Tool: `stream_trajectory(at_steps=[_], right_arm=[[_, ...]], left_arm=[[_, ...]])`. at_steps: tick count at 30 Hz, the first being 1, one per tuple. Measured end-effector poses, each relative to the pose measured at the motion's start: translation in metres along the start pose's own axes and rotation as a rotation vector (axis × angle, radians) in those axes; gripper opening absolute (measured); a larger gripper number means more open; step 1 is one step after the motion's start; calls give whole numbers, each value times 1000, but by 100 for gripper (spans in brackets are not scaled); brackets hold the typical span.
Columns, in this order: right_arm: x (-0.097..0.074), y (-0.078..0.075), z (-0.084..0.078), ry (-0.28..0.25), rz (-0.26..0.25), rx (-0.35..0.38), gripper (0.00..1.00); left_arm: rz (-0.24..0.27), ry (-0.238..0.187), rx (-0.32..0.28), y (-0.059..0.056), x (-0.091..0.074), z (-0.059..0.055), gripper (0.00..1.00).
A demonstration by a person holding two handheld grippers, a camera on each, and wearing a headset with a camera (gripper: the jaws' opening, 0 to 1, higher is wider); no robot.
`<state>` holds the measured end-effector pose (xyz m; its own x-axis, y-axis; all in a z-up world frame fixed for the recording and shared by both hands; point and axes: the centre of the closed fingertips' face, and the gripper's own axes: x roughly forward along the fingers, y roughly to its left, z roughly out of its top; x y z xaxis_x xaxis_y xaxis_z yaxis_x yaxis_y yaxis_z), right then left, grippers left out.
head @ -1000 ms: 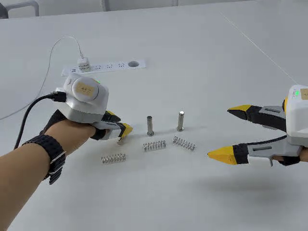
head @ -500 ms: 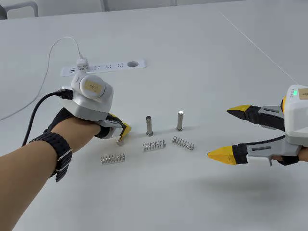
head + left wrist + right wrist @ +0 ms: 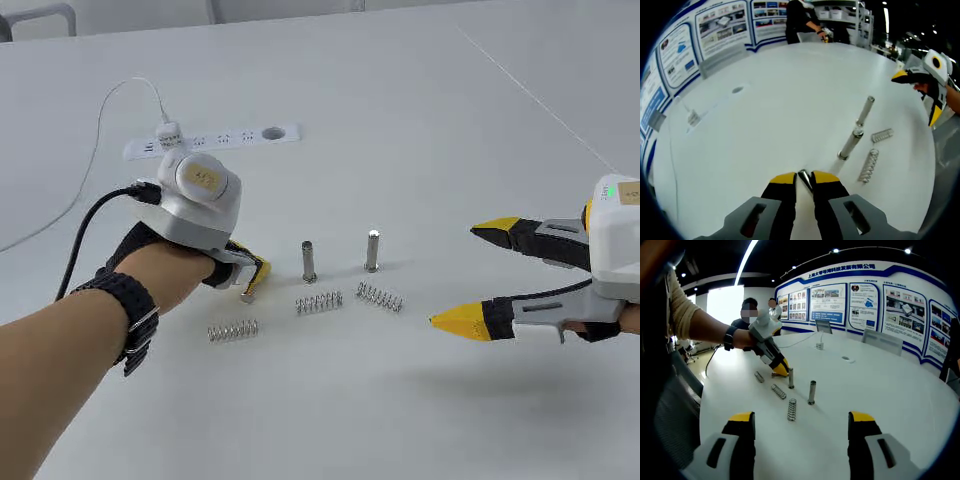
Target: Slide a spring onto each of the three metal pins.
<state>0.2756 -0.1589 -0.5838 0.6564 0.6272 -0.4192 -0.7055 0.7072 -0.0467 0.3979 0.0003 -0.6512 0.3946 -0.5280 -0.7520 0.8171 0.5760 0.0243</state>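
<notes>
Pin handling: hold leftmost pin (image 3: 805, 181) steady in clamped left gripper (image 3: 254, 274); bring fully spread, empty right gripper (image 3: 458, 275) onto right spring (image 3: 380, 296), gripping mid-coil.

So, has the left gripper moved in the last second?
Yes. The left gripper has swung its body right, toward the middle pin, while its jaws stay shut on the leftmost pin.
</notes>
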Motion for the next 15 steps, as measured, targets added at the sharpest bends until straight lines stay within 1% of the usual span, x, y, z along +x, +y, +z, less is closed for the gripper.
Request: stream_trajectory(at_steps=[15], right_arm=[[0,0,0,-1,0,6,77]], left_arm=[[7,18,-1,0,0,-1,10]])
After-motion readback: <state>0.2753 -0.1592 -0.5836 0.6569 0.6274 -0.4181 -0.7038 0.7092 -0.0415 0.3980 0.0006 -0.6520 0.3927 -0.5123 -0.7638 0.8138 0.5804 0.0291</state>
